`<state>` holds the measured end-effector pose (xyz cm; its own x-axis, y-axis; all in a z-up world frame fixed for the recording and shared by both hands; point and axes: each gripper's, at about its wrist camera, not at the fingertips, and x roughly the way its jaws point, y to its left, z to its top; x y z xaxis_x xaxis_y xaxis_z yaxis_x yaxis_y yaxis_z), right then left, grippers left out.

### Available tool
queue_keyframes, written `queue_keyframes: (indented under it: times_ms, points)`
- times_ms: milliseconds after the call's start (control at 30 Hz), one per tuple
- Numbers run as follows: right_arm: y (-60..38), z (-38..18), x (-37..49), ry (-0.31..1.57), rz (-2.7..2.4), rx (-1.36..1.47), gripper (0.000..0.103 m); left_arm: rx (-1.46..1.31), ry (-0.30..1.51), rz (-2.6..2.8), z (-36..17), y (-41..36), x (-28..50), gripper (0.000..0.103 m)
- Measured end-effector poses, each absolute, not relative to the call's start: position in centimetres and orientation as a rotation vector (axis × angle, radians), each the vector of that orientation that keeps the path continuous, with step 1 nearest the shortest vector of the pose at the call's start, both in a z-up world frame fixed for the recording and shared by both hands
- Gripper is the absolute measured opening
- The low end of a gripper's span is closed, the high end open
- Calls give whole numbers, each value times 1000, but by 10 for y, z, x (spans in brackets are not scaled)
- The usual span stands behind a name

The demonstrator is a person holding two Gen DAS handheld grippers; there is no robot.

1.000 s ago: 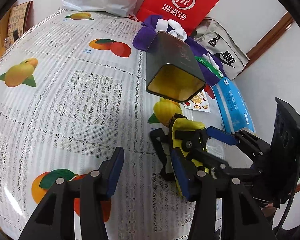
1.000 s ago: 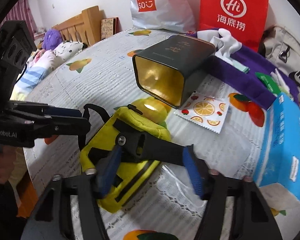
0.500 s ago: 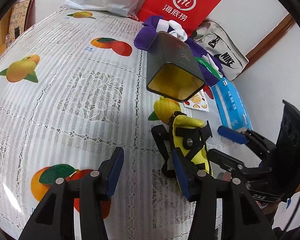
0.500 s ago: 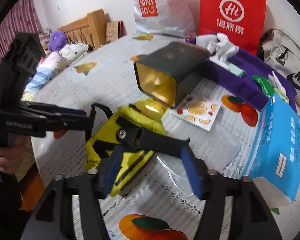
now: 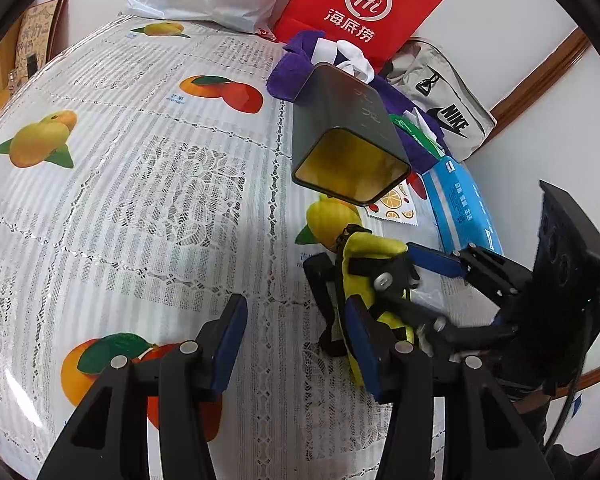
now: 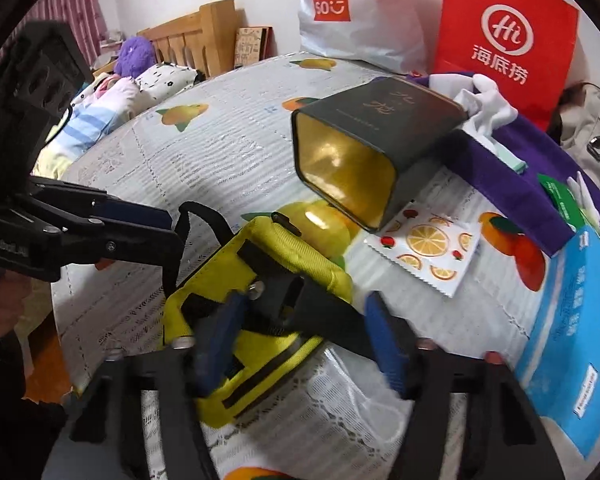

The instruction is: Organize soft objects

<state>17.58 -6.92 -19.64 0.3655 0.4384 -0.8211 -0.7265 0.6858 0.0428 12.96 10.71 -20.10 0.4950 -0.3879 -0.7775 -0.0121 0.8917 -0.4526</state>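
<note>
**Grip on the yellow pouch before stowing**

Pouch (image 6: 292,248), yellow with black straps, lies flat on the table (image 5: 140,200), just in front of the open mouth of a dark tin (image 6: 380,120) that rests on its side. We judge the step in hand to be taking hold of the pouch so that it can go into the tin.

The right gripper (image 6: 300,332) straddles the black strap (image 6: 332,316) across the middle of the pouch. Its jaws have just been closing, with the strap and part of the yellow cloth between them; whether the pads already press we cannot tell, since the view is blurred there. The left gripper (image 5: 296,332) stands about half open and holds nothing. Its right finger sits just beside the near end of the pouch.

To do this well, we advise closing on strap and cloth together, since a strap alone lets soft cloth sag and swing. The lift should clear the lace cloth and line the narrow end up with the tin's mouth.

Both grippers tilt steeply down toward the table, meeting at the pouch from opposite sides.
</note>
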Motion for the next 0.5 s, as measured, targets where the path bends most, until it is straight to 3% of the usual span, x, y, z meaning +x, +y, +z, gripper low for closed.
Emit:
queue_keyframes:
  times_ms: [100, 500]
  points:
    - [-79, -191, 177, 936, 748, -337, 29, -435, 1035, -236, -201, 107, 130, 49]
    - [-115, -175, 169, 941, 693, -180, 27, -410, 1047, -224, -199, 99, 125, 49]
